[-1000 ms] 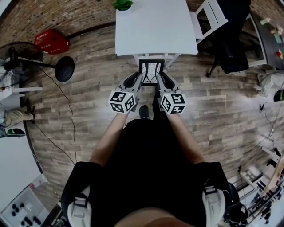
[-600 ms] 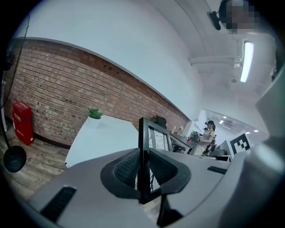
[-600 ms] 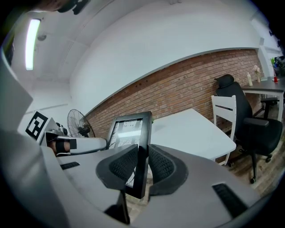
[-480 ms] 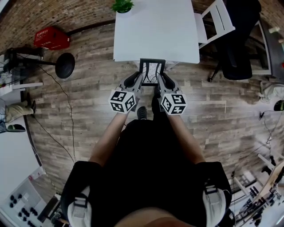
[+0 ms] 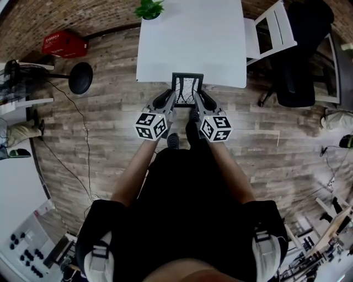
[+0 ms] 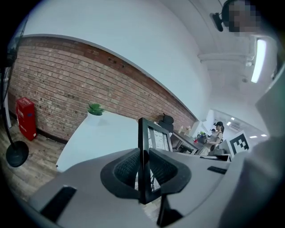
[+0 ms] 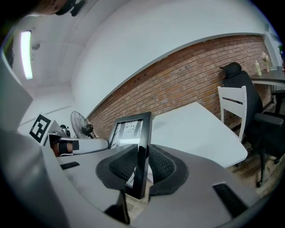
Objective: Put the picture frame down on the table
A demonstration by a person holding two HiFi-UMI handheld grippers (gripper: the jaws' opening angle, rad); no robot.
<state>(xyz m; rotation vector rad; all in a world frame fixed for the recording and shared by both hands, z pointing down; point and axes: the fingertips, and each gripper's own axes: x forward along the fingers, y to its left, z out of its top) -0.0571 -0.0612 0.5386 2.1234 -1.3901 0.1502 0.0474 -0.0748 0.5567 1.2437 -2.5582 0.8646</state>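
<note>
Black and thin-edged, one rectangular picture frame [image 5: 187,88] shows in the head view, held upright between the two grippers at the near edge of a smooth white square table [image 5: 193,38]. The frame's top overlaps the tabletop's edge and the rest hangs over the grey-brown plank floor [image 5: 110,121]. The left gripper [image 5: 171,98] takes its left side and the right gripper [image 5: 196,98] its right, and each carries one cube of black-and-white square markers. On the table's far corner stands one leafy green plant [image 5: 149,8]. Beside the table are one white slatted chair [image 5: 270,30] and one black office chair [image 5: 300,55]. One red box [image 5: 65,43] and one round black fan base [image 5: 81,78] lie well to the left. In the left gripper view, two dark pads [image 6: 127,167] with a fine mesh texture are clamped on the frame's black side rail, the glass and a pale print visible beyond it, with a red brick wall [image 6: 67,84] behind the table. In the right gripper view, that gripper's two mesh pads [image 7: 162,164] pinch the opposite rail in the same way. The frame stands vertical, and one round wire-caged fan [image 7: 80,122] shows to its left.
</note>
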